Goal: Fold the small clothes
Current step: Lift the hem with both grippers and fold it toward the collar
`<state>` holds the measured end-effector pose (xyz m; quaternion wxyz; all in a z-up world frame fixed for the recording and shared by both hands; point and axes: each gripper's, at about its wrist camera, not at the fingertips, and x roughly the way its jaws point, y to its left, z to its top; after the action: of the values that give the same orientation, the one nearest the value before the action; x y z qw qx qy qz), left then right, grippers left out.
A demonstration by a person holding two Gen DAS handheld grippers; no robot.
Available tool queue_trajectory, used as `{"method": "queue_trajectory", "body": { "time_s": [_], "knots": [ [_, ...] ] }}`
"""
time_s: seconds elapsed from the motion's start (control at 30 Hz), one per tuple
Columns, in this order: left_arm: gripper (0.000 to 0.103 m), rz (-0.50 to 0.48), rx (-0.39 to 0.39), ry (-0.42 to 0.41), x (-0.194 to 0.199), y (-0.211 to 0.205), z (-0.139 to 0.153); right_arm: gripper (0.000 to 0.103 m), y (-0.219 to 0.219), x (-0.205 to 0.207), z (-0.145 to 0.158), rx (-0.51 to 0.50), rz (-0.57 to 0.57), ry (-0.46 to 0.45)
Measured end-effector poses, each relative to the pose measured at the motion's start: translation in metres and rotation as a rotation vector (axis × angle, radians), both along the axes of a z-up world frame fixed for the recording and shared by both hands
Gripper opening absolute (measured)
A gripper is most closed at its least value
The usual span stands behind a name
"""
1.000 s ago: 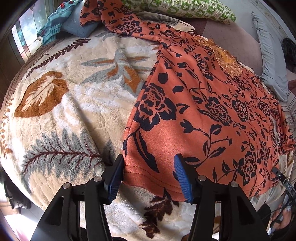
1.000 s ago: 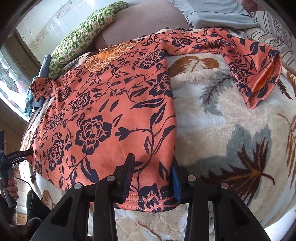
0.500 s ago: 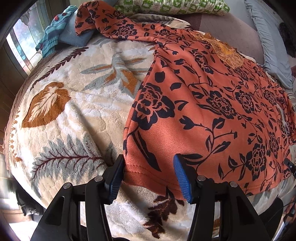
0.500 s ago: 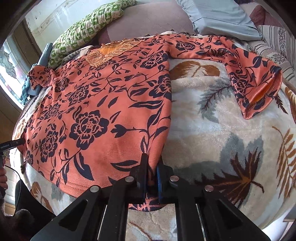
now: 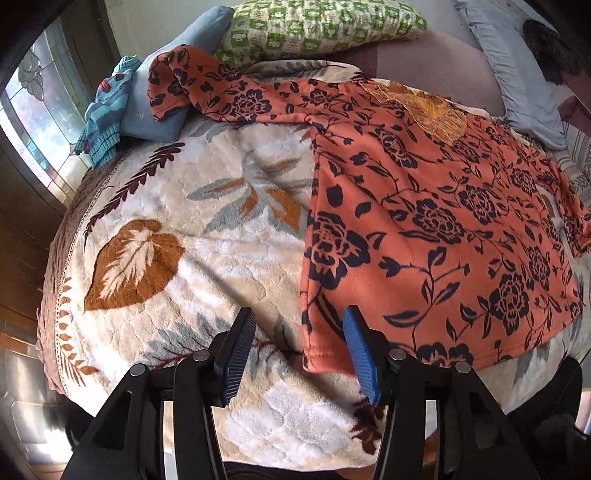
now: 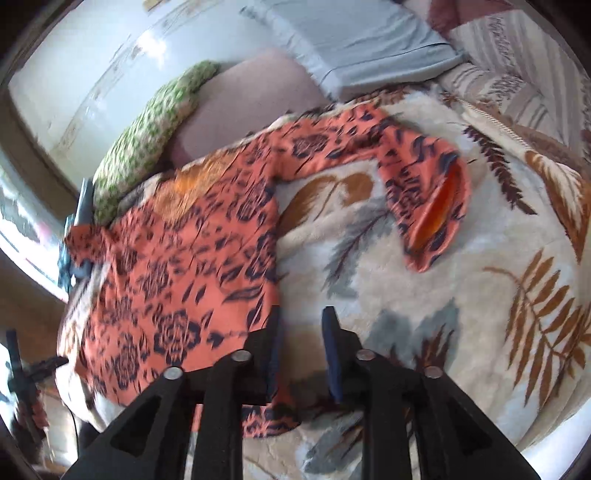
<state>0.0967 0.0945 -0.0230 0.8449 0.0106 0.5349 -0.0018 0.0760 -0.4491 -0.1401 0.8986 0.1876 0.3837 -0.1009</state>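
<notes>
In the left wrist view, the left gripper is hovering with its jaws spread wide over the near left corner of the top. The hem corner is sitting between the blue pads, nearer the right one, but whether it is touching that pad I cannot tell. The top is lying spread flat on the right half of a leaf-patterned blanket. One sleeve is stretching far left, its cuff resting on a blue folded cloth. A striped teal garment is lying just left of that cloth, and a green pillow is lying beyond both. A grey pillow is lying at the far right.

The right wrist view is blurring with motion. The right gripper is hanging released, its jaws apart, with the top's right edge just beside the left pad and bare blanket showing in the gap. A bit of hem is showing under the gripper body. Only this view is showing the other sleeve, bending near and right with its cuff opening on an orange lining. The green pillow is lying far left, and the grey pillow is lying at the far side.
</notes>
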Motion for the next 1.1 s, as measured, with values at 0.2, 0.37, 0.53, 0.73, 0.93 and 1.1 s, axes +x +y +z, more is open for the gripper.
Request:
{"method": "queue_trajectory", "body": {
  "time_s": [0.2,0.37,0.53,0.73,0.93,1.1],
  "knots": [
    [0.051,0.062,-0.047,0.025,0.068,-0.024,-0.007,0.047,-0.047,0.043,-0.012,-0.092,-0.158,0.056],
    [0.051,0.049,-0.057,0.066,0.122,-0.068,-0.028,0.005,-0.086,0.085,-0.008,-0.064,-0.087,0.072],
    [0.051,0.034,0.024,0.059,0.168,-0.093,-0.039,0.005,-0.202,0.106,0.047,-0.176,-0.346,0.046],
    [0.051,0.115,0.041,0.063,0.229,-0.084,-0.051,0.019,-0.262,0.079,0.057,-0.059,-0.482,-0.069],
    [0.051,0.175,0.035,0.062,0.293,-0.099,-0.071,0.039,-0.234,0.058,0.014,0.195,-0.378,-0.163],
    [0.052,0.179,0.029,0.125,0.302,-0.122,-0.111,0.043,-0.236,0.064,-0.035,0.339,-0.488,-0.094]
  ]
}}
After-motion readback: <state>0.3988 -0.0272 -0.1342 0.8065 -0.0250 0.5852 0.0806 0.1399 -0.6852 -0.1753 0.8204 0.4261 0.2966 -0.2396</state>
